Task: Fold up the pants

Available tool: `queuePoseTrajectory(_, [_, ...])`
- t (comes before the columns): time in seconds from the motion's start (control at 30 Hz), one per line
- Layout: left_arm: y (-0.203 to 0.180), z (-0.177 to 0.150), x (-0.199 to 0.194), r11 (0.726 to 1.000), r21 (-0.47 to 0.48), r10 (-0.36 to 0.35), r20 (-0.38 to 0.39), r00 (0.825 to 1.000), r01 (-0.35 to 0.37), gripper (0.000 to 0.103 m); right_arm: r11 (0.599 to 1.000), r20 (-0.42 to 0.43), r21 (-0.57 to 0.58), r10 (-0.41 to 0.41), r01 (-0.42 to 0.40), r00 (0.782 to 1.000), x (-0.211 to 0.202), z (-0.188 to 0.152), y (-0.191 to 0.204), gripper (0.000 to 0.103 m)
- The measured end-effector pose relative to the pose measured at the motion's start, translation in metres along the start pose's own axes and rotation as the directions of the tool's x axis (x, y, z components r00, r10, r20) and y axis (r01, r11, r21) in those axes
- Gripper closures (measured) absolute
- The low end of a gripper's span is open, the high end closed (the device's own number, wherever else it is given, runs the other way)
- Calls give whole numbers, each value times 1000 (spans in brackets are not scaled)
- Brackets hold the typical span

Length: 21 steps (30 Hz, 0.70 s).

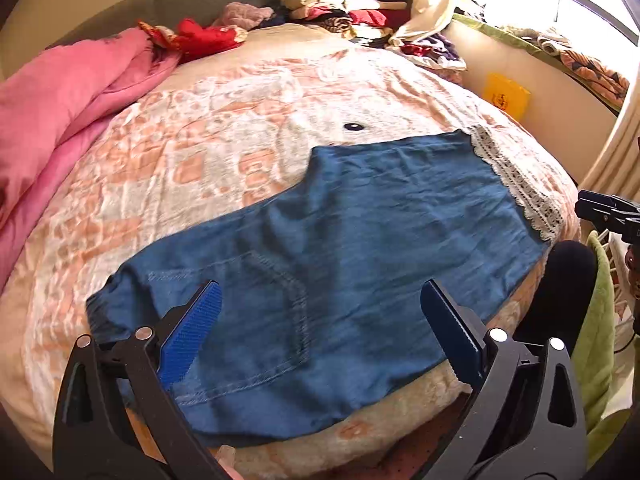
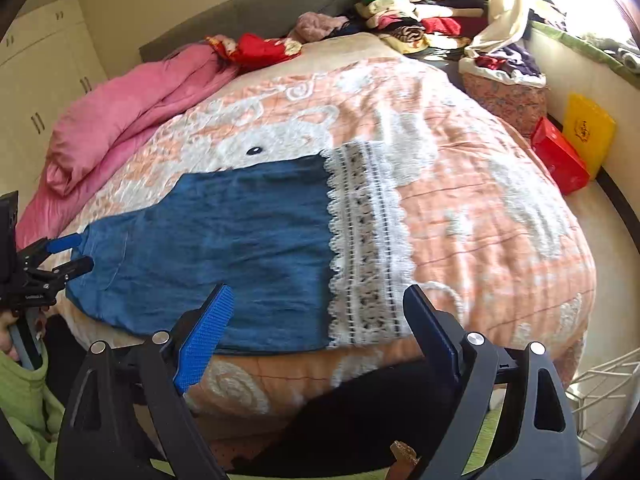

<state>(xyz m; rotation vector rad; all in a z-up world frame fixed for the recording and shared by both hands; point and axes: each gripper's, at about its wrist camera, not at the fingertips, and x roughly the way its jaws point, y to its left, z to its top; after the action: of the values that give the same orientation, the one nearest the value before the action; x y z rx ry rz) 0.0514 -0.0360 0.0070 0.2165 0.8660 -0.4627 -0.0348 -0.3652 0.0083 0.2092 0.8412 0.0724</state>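
Observation:
Blue denim pants with white lace cuffs lie flat on the bed, folded lengthwise, waist toward the left, cuffs toward the right. My left gripper is open, hovering over the back pocket near the waist end. My right gripper is open, hovering over the near edge of the pants by the lace cuffs. The left gripper shows in the right wrist view at the waist, jaws apart. The right gripper's body shows at the right edge of the left wrist view.
The bed has a peach and white patterned cover. A pink quilt lies at its left. Piles of clothes sit at the far end. Red and yellow boxes stand by the wall at right.

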Motion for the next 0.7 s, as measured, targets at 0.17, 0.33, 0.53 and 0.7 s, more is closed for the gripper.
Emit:
queuePoseTrajectory(0.17, [-13,16,8,999,21,-28,0,1000,28,10,999,9,25,-20,20,1000,-7,-3,-12,17])
queuePoseTrajectory(0.33, [-35,40,17,997,72,-33,1,999,33,10,998,6,54,-31,31,999,-7,-7,-21,17])
queuePoseTrajectory(0.53, [-63,70,32,988,141,-62,11,998,60,10,997,-4,75,-21,21,1000,0,-8,-28,17])
queuePoseTrajectory(0.7, [-85,93,55,977,186,-108,-10,994,108,10,996,-21,94,0,2,1000,10,-10,-29,17])
